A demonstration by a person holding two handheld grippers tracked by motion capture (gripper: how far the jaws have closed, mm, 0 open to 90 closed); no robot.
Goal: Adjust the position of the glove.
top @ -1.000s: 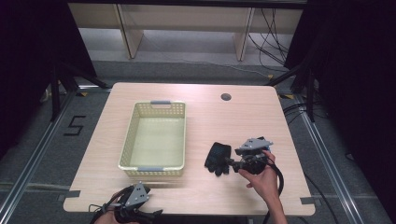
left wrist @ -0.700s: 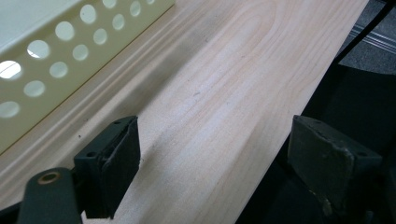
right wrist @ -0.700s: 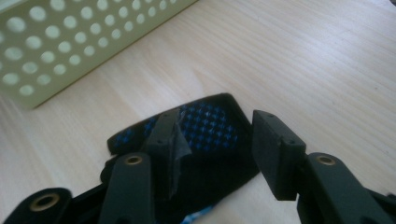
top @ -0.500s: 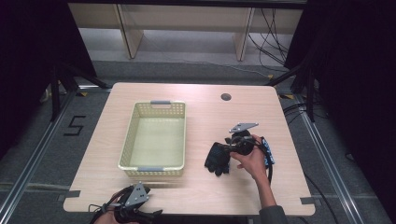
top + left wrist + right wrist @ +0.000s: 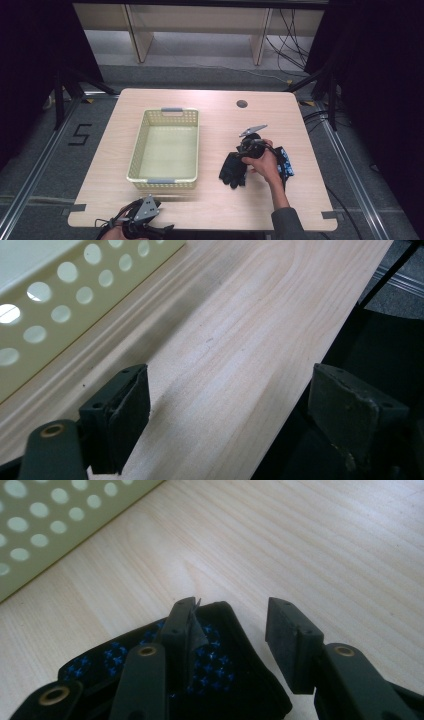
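The left gripper (image 5: pixel 142 217) sits at the near edge of the table (image 5: pixel 210 210), low in the high view, with a hand under it. In the left gripper view its two black jaws stand wide apart with nothing between them. One jaw is over the light wood. The other hangs past the table's edge.

A little farther in and to the right, a black glove (image 5: pixel 233 170) lies flat on the table. It is just beside the right side of the basket (image 5: pixel 137 162), but the two do not touch. In the right gripper view the glove (image 5: pixel 210 665) has small blue crosses on it.

The right gripper (image 5: pixel 246 156) is right at the glove, and the right hand (image 5: pixel 266 165) holds it from behind. In the right gripper view (image 5: pixel 227 630) its jaws are parted. One jaw presses against the glove's folded edge. The other jaw stands free over bare wood. The glove is not pinched yet.

A blue and black thing (image 5: pixel 286 161) lies just behind the right hand, close to the table's right side. I cannot tell what it is.

The basket is pale yellow, with round holes in its walls and grey handles at both ends. It sits in the middle left of the table.

Farther back, a small dark round hole (image 5: pixel 242 104) is in the table top near the far edge.
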